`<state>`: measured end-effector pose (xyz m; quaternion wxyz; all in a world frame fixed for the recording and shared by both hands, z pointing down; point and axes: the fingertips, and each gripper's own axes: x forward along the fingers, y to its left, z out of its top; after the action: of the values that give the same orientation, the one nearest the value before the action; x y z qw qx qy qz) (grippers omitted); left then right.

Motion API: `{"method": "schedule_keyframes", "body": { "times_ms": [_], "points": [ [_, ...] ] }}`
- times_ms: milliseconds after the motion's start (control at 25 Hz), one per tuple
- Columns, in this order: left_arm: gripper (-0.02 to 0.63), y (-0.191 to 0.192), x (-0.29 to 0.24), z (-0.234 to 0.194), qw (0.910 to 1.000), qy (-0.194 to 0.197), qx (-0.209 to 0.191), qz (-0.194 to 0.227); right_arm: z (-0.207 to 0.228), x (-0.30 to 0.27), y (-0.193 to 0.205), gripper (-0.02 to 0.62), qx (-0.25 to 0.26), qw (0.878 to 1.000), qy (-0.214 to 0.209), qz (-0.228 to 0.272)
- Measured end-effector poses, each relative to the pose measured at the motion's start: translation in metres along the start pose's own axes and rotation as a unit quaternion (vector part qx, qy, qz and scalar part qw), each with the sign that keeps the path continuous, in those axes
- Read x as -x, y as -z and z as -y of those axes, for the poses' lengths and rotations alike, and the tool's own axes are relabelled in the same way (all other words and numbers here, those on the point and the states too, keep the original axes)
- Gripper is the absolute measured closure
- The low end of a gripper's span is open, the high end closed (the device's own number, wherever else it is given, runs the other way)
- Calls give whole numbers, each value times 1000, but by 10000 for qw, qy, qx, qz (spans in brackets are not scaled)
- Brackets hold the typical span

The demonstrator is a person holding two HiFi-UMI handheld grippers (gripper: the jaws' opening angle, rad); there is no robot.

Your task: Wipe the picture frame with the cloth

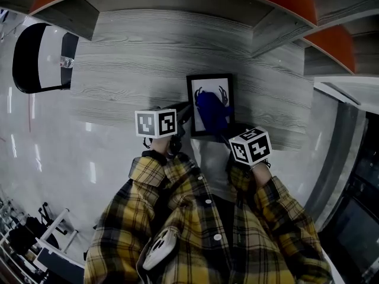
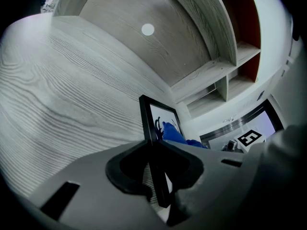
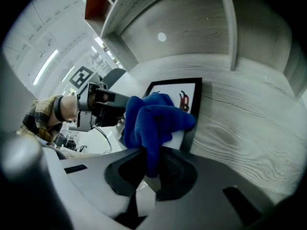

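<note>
Picture frame [image 1: 210,83], black-edged, lies on a grey wood-grain bench [image 1: 130,70], close to the bench's near edge and just ahead of the person. Left gripper [image 2: 156,176] has its jaws closed narrowly on the frame's left edge. Right gripper [image 3: 148,169] has its jaws clamped on a bunched blue cloth [image 3: 153,119]. The cloth presses on the white picture inside the frame and covers its middle. Bare bench spreads wide to the left of the frame, beyond it and to its right. Shelf panels [image 3: 226,23] rise along the bench's far side.
</note>
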<state>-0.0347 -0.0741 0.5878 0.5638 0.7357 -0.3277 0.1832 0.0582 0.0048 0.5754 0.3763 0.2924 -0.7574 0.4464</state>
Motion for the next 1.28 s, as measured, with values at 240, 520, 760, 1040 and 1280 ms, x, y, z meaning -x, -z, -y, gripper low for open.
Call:
{"method": "schedule_keyframes", "body": {
  "times_ms": [240, 520, 760, 1040, 1280],
  "points": [
    [535, 0, 0, 0, 10000, 28, 15, -34, 37, 23, 13, 554, -233, 9987, 459, -2],
    [535, -1, -1, 1, 10000, 55, -16, -67, 75, 39, 28, 554, -593, 9942, 898, 20],
    [535, -1, -2, 0, 10000, 72, 7, -48, 81, 44, 28, 554, -678, 9926, 1005, 112],
    [534, -9, 15, 4, 9994, -100, -273, 194, 38, 98, -26, 554, -649, 9870, 509, 1381],
    [534, -66, 57, 48, 9916, 446, -657, 1024, 1, 151, -98, 554, 289, 9679, 555, 2436]
  ]
}}
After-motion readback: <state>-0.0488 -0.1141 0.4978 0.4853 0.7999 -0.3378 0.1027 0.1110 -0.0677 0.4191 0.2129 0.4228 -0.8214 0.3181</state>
